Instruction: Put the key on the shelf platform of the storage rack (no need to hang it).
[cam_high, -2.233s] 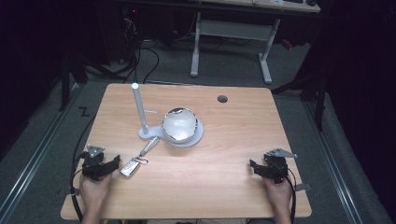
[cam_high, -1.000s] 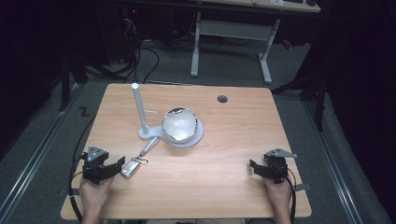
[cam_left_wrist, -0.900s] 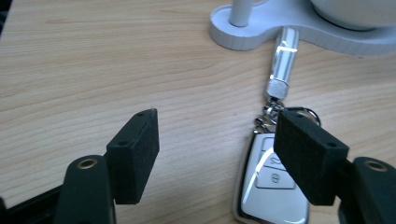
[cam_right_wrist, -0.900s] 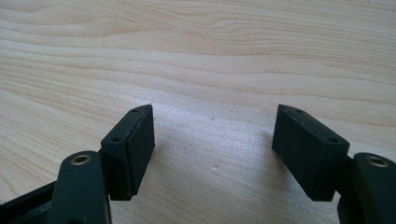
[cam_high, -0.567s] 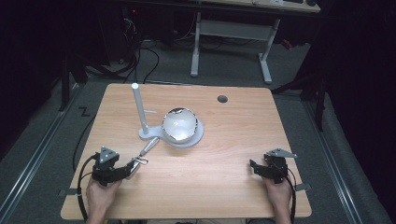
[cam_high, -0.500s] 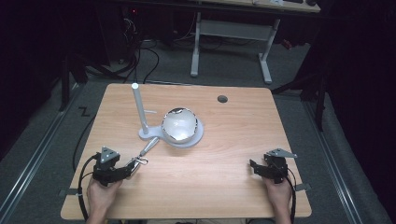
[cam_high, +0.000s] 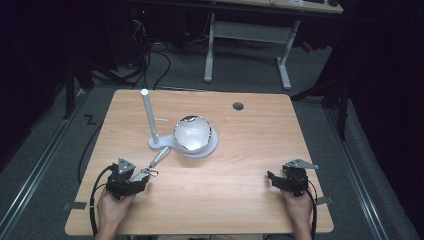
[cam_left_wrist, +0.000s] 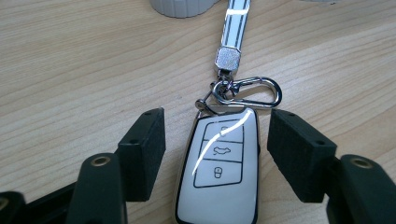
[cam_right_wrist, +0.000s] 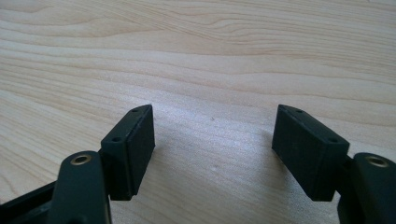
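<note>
A white car key fob (cam_left_wrist: 219, 168) with three buttons lies flat on the wooden table (cam_high: 235, 195). A silver carabiner (cam_left_wrist: 247, 92) links it to a striped strap (cam_left_wrist: 236, 21). My left gripper (cam_left_wrist: 217, 135) straddles the fob, with a black pad on each side. Its jaws have just been closing, and a narrow gap still shows on both sides. In the high view the left gripper (cam_high: 136, 181) sits at the front left, with the carabiner (cam_high: 148, 173) poking out beyond it. My right gripper (cam_high: 272, 179) rests open at the front right, with bare wood between its jaws (cam_right_wrist: 212, 126).
A white stand with an upright post (cam_high: 149, 117) and a flat base (cam_high: 212, 147) carries a shiny globe (cam_high: 192, 134) at the table's middle. A round cable hole (cam_high: 238, 106) lies near the far edge. Another desk frame (cam_high: 247, 45) stands behind.
My left gripper has slid right and slightly forward, onto the key fob, and its jaws have narrowed around it. The right gripper has stayed put.
</note>
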